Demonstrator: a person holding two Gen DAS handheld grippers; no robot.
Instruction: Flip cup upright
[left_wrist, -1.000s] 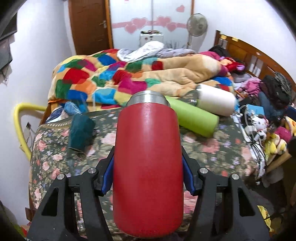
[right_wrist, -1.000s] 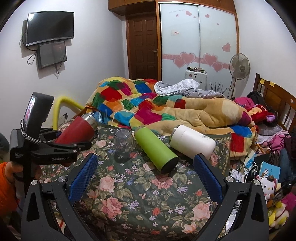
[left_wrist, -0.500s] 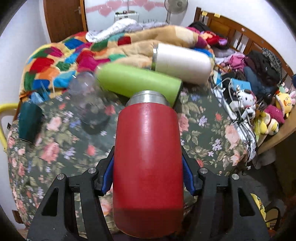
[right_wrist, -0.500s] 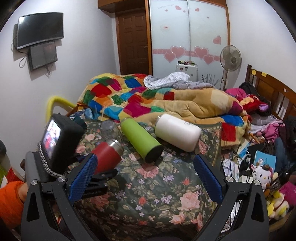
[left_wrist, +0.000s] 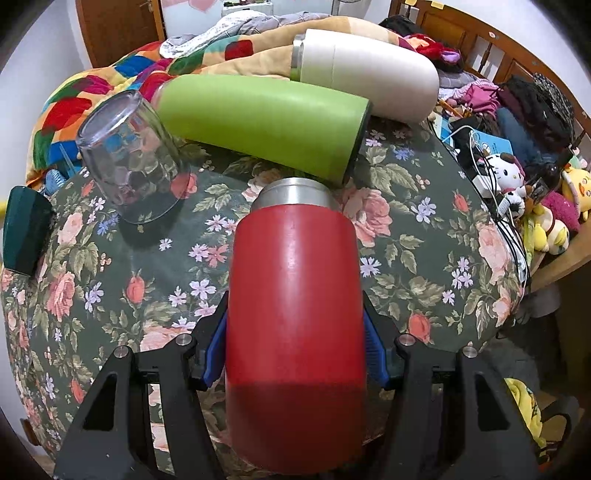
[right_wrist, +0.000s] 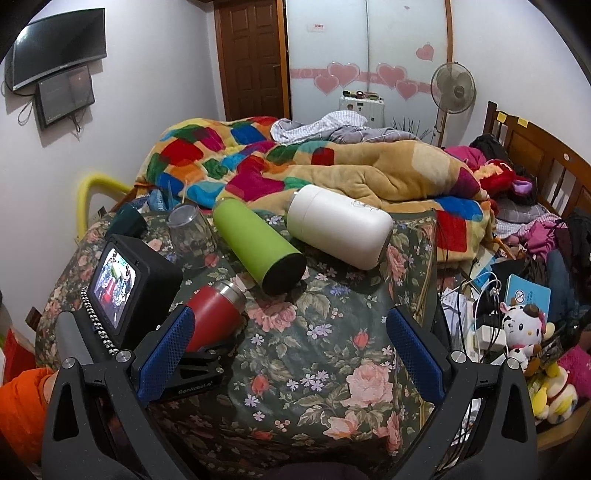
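Observation:
My left gripper is shut on a red metal cup with a steel rim, held tilted with the rim pointing down toward the floral table. The right wrist view shows the same red cup low over the table's left side, beside the left gripper's body. My right gripper is open and empty above the table's front. A clear glass stands upside down at the back left. A green bottle and a white bottle lie on their sides behind.
A dark green cup sits at the table's left edge. A bed with a patchwork quilt lies behind the table. Cables, a plush toy and clutter crowd the right edge.
The left gripper has carried the red cup forward and down over the table, tipping its rim toward the cloth. The right gripper stayed open and shifted slightly.

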